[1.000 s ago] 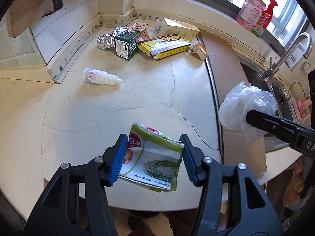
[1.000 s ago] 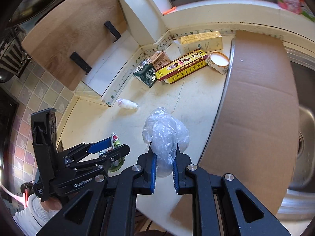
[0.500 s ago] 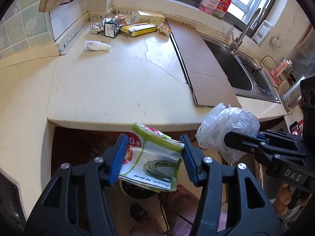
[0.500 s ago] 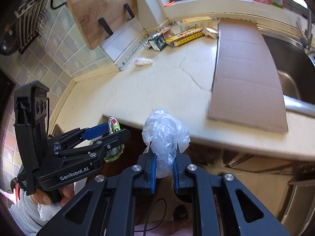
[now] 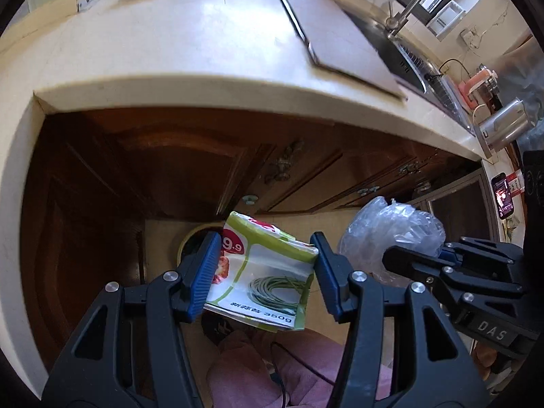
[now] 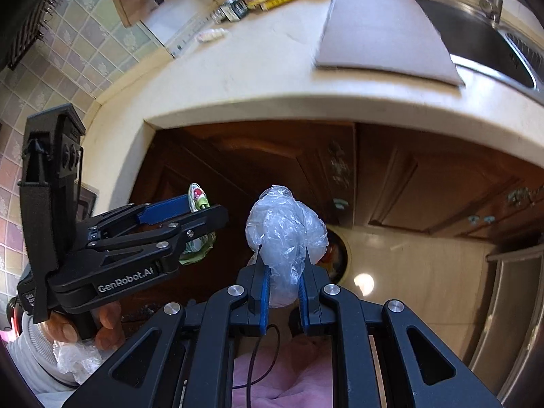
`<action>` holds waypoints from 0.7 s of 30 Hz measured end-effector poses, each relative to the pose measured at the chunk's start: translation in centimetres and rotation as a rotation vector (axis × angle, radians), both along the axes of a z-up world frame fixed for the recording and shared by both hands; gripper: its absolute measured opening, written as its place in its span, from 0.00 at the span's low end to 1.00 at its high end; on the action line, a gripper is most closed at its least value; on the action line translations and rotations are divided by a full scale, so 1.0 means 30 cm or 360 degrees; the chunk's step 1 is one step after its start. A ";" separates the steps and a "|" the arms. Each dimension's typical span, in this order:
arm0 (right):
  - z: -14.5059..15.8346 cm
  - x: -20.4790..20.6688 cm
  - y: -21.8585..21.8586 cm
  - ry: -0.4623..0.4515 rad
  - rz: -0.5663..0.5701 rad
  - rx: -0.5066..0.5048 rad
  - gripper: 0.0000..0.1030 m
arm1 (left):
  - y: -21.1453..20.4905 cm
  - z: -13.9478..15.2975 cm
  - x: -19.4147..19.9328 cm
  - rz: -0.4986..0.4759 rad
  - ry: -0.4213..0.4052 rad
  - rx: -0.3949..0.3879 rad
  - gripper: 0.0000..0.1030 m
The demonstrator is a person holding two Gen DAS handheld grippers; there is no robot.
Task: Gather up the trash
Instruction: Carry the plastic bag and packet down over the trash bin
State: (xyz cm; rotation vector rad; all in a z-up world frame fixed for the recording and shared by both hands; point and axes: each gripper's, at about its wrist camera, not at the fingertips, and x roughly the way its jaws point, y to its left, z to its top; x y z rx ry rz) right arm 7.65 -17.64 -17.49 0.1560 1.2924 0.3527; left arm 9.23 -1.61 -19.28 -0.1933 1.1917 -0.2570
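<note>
Below counter edge [image 5: 238,100], open floor [image 6: 425,265]

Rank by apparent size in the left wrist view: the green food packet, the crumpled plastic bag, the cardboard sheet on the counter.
1. Cardboard sheet, largest in the frame.
2 and 3. Green food packet and crumpled plastic bag look alike; both sit close to the camera, so no ranking between them.
</note>
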 end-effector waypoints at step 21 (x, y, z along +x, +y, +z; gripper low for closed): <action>-1.054 0.000 -0.021 0.0547 0.0076 -0.0068 0.13 | 0.051 -1.011 -0.004 0.0267 0.0499 0.0005 0.50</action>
